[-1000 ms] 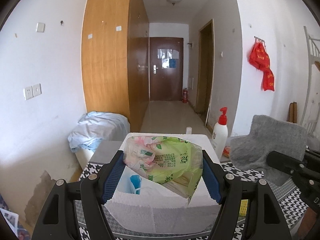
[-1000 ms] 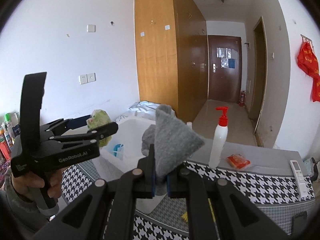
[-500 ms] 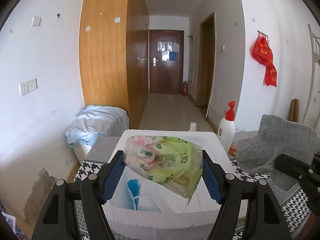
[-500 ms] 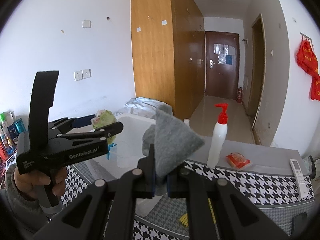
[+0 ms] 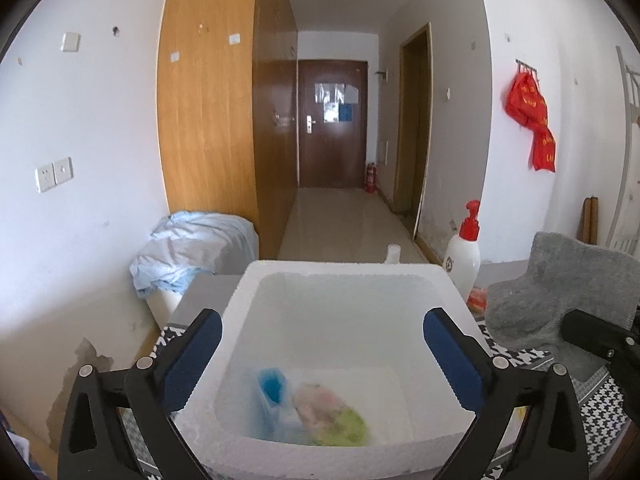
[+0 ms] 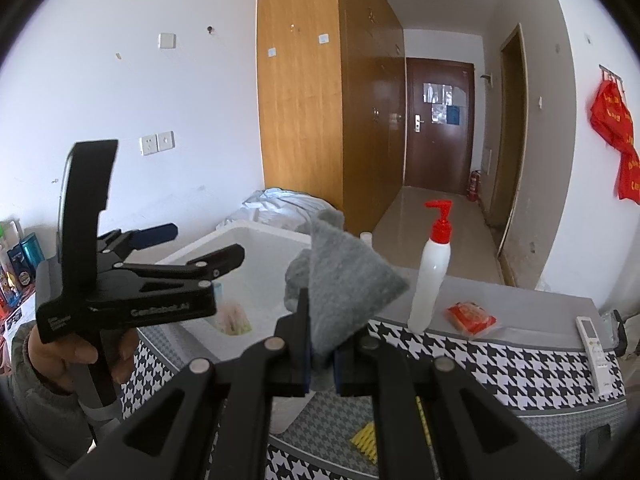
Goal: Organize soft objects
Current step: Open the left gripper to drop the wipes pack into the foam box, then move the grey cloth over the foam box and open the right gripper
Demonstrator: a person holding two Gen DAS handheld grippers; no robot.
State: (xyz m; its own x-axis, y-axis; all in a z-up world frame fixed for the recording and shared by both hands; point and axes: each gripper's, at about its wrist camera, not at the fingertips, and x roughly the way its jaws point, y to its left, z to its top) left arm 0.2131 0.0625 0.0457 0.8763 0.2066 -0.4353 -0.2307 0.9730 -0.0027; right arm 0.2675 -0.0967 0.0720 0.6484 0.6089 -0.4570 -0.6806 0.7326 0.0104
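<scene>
Left wrist view: your left gripper point(image 5: 322, 340) hangs over the white foam box point(image 5: 344, 276), and its jaws have just been opening; they now stand wide apart with nothing between them. The green tissue pack point(image 5: 332, 416) lies blurred at the bottom of the box beside a blue bag point(image 5: 270, 388), so that drop looks done. The box sits right under you, which is why letting go was enough. At the right edge the grey cloth point(image 5: 560, 280) waits in your other gripper.

Right wrist view: your right gripper point(image 6: 320, 356) has its jaws clamped on the grey cloth's lower fold, so the rest stands up in a peak. You hold it just beside the box, above the checked desk point(image 6: 500, 364). My guess is it goes in next, once your left gripper clears the opening. The pump bottle point(image 6: 434, 276) and red packet point(image 6: 470, 316) stand well clear.
</scene>
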